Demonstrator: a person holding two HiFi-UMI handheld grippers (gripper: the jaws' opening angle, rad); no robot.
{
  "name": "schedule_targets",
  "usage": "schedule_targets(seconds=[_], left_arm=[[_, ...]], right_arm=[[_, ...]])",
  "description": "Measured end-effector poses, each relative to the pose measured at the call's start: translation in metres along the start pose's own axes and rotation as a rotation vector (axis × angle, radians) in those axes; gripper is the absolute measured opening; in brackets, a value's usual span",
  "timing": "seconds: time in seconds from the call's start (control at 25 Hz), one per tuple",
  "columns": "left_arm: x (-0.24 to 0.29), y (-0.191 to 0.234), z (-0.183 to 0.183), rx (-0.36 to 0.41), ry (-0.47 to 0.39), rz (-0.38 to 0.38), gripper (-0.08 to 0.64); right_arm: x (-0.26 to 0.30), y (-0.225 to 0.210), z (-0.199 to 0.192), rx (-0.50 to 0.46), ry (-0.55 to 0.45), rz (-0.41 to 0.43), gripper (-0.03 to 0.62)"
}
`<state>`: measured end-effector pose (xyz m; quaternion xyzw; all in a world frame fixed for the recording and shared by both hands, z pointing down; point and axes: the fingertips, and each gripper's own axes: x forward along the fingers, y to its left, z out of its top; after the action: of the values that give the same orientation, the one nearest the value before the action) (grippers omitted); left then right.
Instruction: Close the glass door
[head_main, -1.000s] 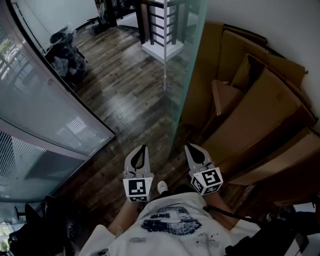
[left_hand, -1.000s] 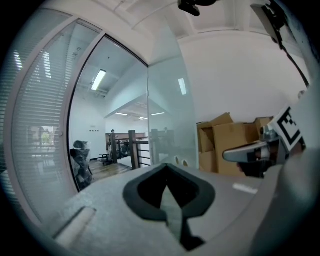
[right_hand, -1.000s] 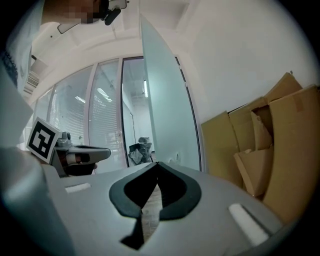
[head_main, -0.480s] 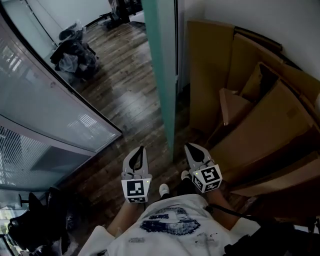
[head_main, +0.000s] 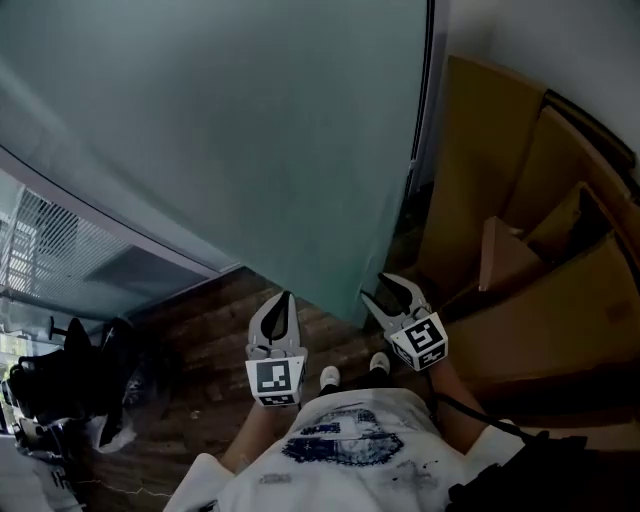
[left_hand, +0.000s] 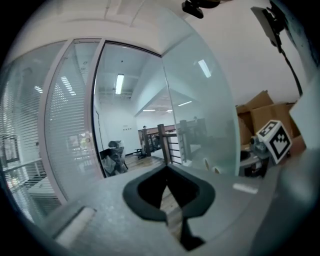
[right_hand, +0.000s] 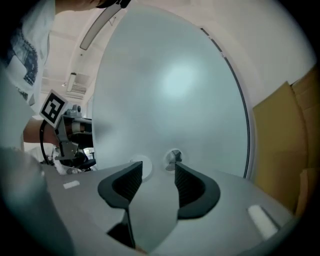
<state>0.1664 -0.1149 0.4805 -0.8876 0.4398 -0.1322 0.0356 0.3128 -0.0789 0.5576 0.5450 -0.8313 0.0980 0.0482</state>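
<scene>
Right gripper view is showing the right gripper (right_hand: 159, 172), jaws just opening and empty, facing the glass door (right_hand: 175, 90); the left gripper (left_hand: 167, 169) is sitting closed. Next, likely pushing it shut.

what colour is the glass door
The glass door is frosted pale teal; right gripper view shows it best.
</scene>
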Motion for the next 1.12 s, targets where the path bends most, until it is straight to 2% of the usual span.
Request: schedule_targets(seconds=[0.08, 0.32, 0.4, 0.48, 0.52, 0.64, 0.84, 1.12], left_arm=[[-0.002, 0.002, -0.004, -0.012, 0.009, 0.040, 0.002], [-0.010, 0.010, -0.012, -0.047, 0.027, 0.159, 0.003], [-0.012, 0.013, -0.013, -0.054, 0.027, 0.189, 0.003], [-0.013, 0.017, -0.012, -0.061, 0.018, 0.217, 0.003], [-0.014, 0.019, -0.011, -0.064, 0.013, 0.230, 0.002], [-0.015, 0.023, -0.014, -0.070, 0.014, 0.257, 0.003], [-0.016, 0.027, -0.021, -0.088, 0.032, 0.276, 0.003], [-0.012, 0.036, -0.025, -0.104, 0.027, 0.290, 0.003]], right_arm=[[0.010, 0.002, -0.001, -0.045, 0.004, 0.057, 0.232], [0.034, 0.006, -0.005, -0.101, 0.033, 0.169, 0.233], [0.041, 0.006, -0.005, -0.106, 0.038, 0.175, 0.212], [0.047, 0.006, -0.002, -0.105, 0.029, 0.176, 0.133], [0.049, 0.006, -0.001, -0.107, 0.024, 0.181, 0.126], [0.052, 0.007, -0.002, -0.109, 0.023, 0.192, 0.127], [0.058, 0.009, -0.003, -0.099, 0.041, 0.153, 0.126], [0.073, 0.015, 0.002, -0.097, 0.063, 0.150, 0.126]])
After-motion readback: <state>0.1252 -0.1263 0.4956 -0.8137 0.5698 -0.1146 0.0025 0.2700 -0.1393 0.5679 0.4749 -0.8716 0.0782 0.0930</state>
